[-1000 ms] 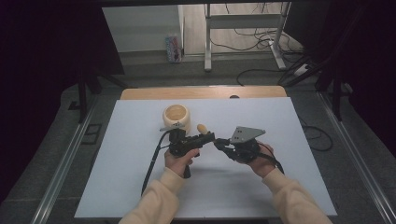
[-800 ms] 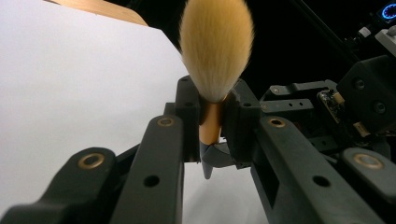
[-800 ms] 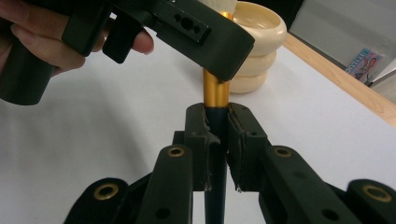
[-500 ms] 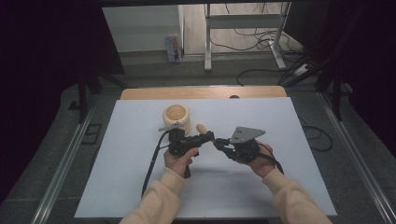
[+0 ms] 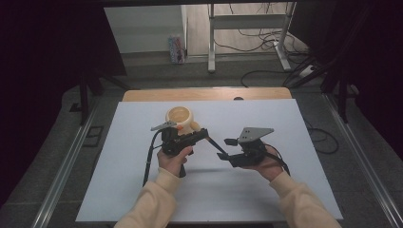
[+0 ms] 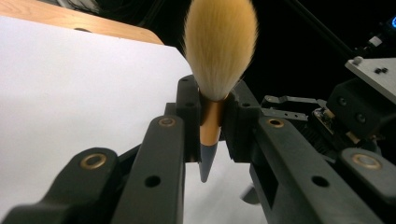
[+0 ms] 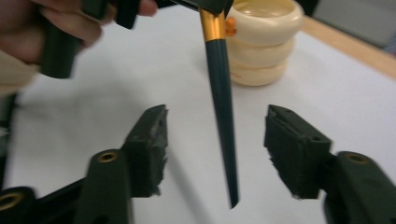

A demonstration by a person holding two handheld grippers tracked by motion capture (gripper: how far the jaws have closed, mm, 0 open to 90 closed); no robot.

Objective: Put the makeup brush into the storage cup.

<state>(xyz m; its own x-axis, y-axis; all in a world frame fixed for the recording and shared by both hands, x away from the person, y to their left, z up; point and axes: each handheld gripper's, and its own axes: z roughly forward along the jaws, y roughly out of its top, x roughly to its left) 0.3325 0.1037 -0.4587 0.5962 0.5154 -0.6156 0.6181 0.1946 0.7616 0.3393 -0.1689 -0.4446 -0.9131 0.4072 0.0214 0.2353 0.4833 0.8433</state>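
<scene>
The left gripper clamps a brush at its gold collar, handle pointing toward the right gripper — whose 2 jaws have just been opening, brush handle loose between them (a handover, probably). The cream pot sits just beyond the brush.
</scene>
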